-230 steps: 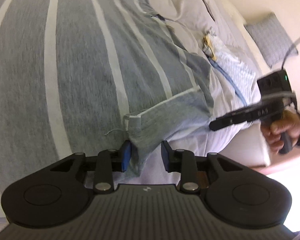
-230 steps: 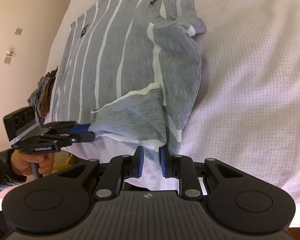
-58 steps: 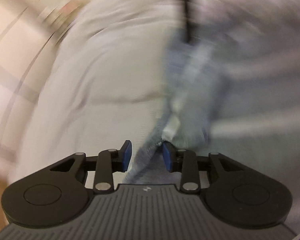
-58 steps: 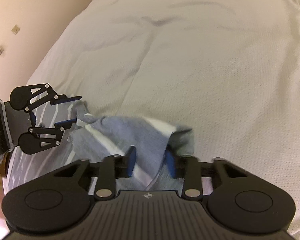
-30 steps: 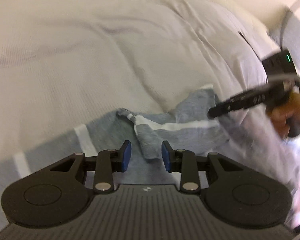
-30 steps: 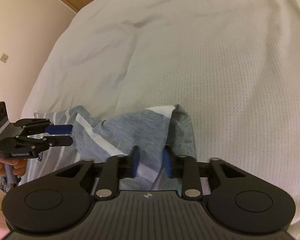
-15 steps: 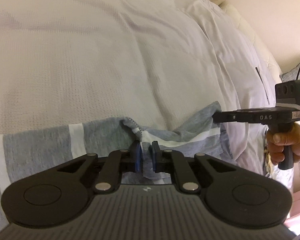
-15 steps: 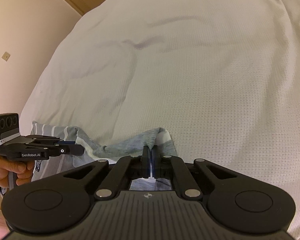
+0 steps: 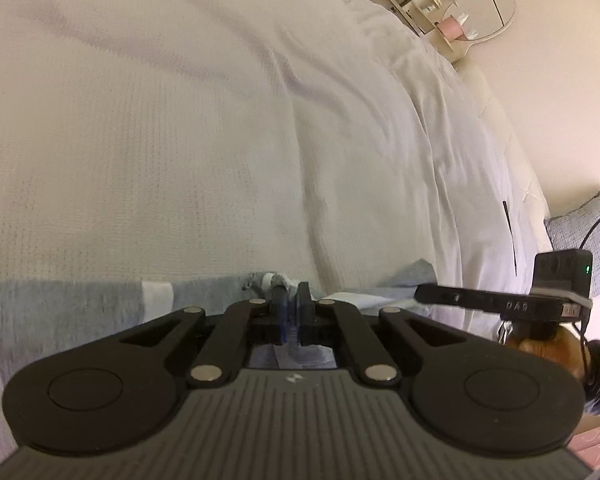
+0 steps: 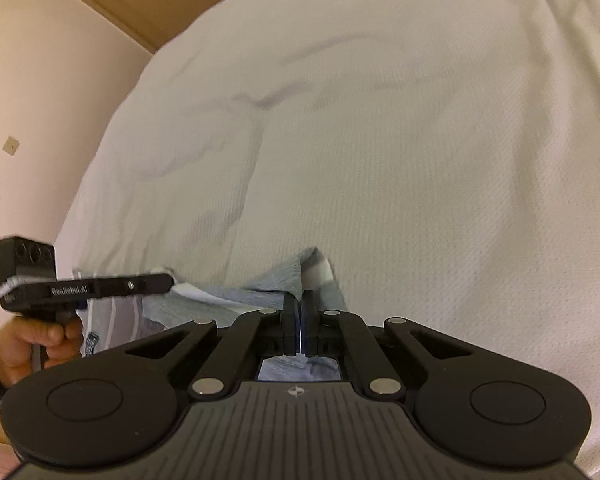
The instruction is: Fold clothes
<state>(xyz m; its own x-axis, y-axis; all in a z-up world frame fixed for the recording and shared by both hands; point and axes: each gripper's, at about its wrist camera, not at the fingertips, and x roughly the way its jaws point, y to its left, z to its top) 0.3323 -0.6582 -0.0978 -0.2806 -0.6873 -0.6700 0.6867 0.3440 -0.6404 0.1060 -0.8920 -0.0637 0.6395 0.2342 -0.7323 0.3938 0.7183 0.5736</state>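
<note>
— What is the bed cover (image 9: 180,140) made of?
— White cloth, matt, with a fine waffle-like weave.
— And the shirt (image 9: 80,312)?
— Soft grey knit cloth with white stripes.
— The left gripper (image 9: 291,312)?
— Matt black plastic, ribbed on its body, with shiny metal pivot pins; the right gripper (image 10: 301,320) looks alike.

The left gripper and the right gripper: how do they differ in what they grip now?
The left gripper pinches a bunched grey-and-white edge of the striped shirt; the right gripper pinches a peaked corner with a white band. A long stretch of shirt lies beside the left gripper, only a small fold around the right gripper. Both have their jaws shut on the shirt, low over the white bedspread.
</note>
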